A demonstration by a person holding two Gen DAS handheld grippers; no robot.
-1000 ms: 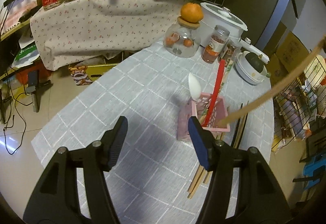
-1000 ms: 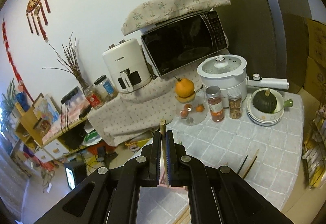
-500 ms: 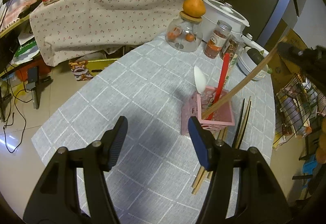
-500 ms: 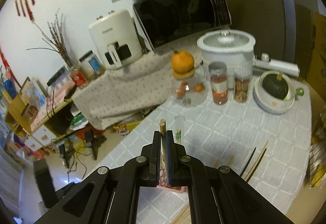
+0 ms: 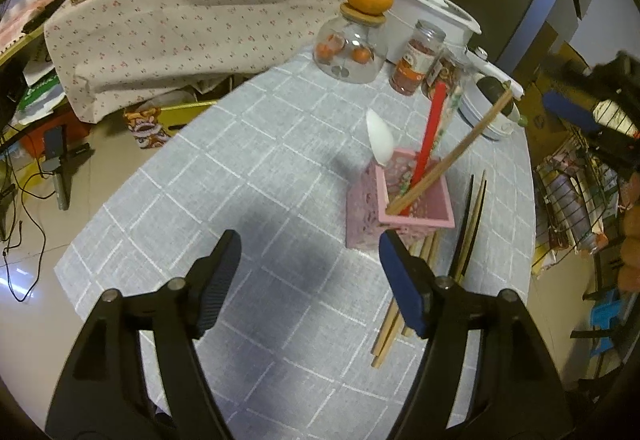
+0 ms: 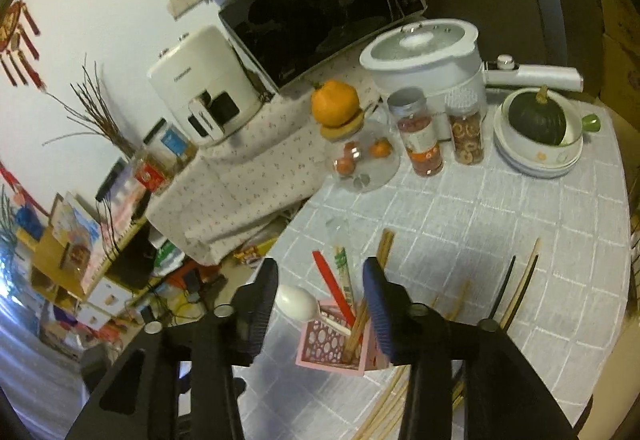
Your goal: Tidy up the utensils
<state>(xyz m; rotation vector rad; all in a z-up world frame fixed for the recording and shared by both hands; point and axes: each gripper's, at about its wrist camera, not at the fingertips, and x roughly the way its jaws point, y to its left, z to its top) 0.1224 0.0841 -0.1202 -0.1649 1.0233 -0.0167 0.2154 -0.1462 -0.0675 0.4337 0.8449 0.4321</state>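
A pink openwork holder (image 5: pixel 416 213) stands upright on the grey checked tablecloth (image 5: pixel 248 175), holding a white spoon (image 5: pixel 380 137), a red stick (image 5: pixel 430 133) and a leaning wooden chopstick (image 5: pixel 452 155), with loose chopsticks (image 5: pixel 468 228) lying just beside it.

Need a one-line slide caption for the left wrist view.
Left gripper opening over the checked tablecloth; wooden chopstick leaning in the pink holder, more chopsticks lying beside it.

I see bare tablecloth (image 5: pixel 224 199) left of the pink holder (image 5: pixel 400 215), so I can pass there. On its right, loose chopsticks (image 5: pixel 472 224) lie, and jars (image 6: pixel 420 135) stand behind it.
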